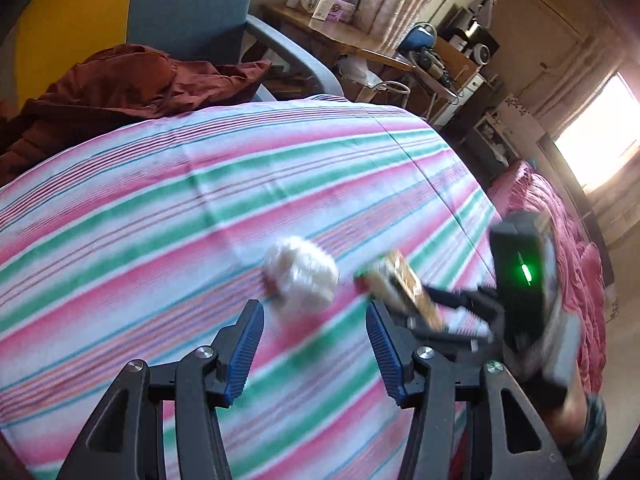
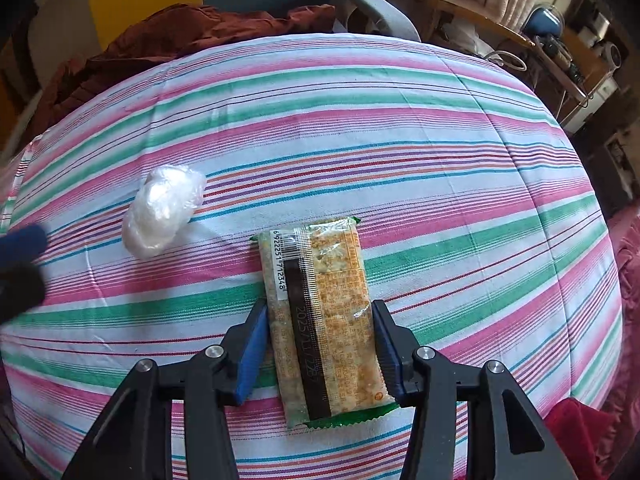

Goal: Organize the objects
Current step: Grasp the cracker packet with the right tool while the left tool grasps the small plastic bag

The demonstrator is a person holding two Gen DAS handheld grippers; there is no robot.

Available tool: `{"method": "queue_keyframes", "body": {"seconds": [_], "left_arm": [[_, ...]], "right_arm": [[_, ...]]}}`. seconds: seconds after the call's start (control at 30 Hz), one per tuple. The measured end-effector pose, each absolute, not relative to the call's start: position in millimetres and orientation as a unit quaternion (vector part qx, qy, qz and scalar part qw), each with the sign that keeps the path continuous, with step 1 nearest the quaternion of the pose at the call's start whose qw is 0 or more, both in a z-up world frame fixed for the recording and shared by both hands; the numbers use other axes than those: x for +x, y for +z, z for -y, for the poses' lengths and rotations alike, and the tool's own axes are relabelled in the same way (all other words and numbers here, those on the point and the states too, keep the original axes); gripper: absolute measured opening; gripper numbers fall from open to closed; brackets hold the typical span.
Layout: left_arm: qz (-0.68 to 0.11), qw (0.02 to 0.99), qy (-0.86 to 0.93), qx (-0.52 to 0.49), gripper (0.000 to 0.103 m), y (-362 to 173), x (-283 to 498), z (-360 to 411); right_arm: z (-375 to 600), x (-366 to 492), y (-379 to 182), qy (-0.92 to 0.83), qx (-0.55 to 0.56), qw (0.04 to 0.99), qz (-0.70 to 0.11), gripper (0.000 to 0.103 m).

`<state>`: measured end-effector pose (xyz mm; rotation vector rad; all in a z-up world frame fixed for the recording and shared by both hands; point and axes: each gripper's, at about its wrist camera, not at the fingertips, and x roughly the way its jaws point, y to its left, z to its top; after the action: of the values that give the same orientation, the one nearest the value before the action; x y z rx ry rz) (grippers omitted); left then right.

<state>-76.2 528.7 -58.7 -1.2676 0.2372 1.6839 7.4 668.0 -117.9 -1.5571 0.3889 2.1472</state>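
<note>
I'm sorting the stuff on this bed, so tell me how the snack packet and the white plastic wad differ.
The snack packet is flat, rectangular and printed, with a barcode; the plastic wad is a rounded, crumpled, translucent white lump. The packet sits between the right gripper fingers; the wad lies free, ahead of the open left gripper. The packet looks longer. Both sit over the striped sheet.

Motion-blurred white bundle (image 1: 301,276) and snack packet (image 1: 400,290)

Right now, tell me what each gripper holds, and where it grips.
The right gripper holds the snack packet by its long side edges, near its lower half. The left gripper is open, holding nothing.
</note>
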Motion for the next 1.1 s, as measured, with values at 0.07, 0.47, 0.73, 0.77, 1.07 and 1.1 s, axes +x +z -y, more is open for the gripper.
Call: {"method": "queue_keyframes", "body": {"seconds": [0.07, 0.47, 0.73, 0.77, 1.07, 1.1], "left_arm": [[-0.101, 0.486, 0.693, -0.523, 0.054, -63.8, -79.3, -544.9], [-0.179, 0.462, 0.705, -0.508, 0.038, -108.3, -74.2, -572.5], [-0.191, 0.45, 0.734, -0.471, 0.038, -106.4, -46.9, -492.6], [-0.192, 0.447, 0.739, -0.467, 0.038, -105.9, -43.1, -482.2], [-0.153, 0.409, 0.776, -0.456, 0.038, -113.6, -33.8, -411.5], [-0.151, 0.409, 0.779, -0.451, 0.038, -114.6, -33.0, -409.2]], "right_arm": [[-670.8, 8.2, -117.4, 0.78, -0.565, 0.227, -0.145, 0.051], [-669.1, 7.8, -117.7, 0.78, -0.566, 0.224, -0.145, 0.051], [-654.9, 9.2, -112.2, 0.793, -0.56, 0.195, -0.141, 0.05], [-652.4, 8.5, -110.9, 0.799, -0.555, 0.179, -0.146, 0.05], [-587.3, 0.0, -111.7, 0.826, -0.55, 0.072, -0.097, 0.05], [-579.3, -0.1, -111.4, 0.828, -0.55, 0.068, -0.089, 0.05]]}}
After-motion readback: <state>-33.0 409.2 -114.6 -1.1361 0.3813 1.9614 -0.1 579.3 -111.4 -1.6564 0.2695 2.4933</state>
